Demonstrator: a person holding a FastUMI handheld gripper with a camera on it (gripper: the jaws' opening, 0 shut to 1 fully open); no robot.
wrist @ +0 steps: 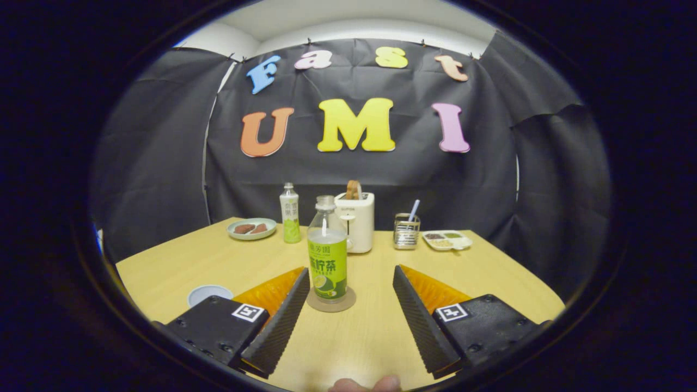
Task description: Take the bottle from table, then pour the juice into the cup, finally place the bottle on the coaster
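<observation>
Gripper (348, 283) fingers spread wide, holding nothing. Bottle (327, 256) stands upright on coaster (331, 301) just ahead between them. Cup (209, 294) sits beside the left finger.

Even, moderately bright overhead lighting; soft glare on the wooden table (375, 337). Faint, short shadow beside the bottle (327, 256) on its coaster (330, 302). Strong fisheye bowing toward the rim, with darkening there. Centre sharp; gripper (351, 280), fingers spread apart, slightly soft.
</observation>
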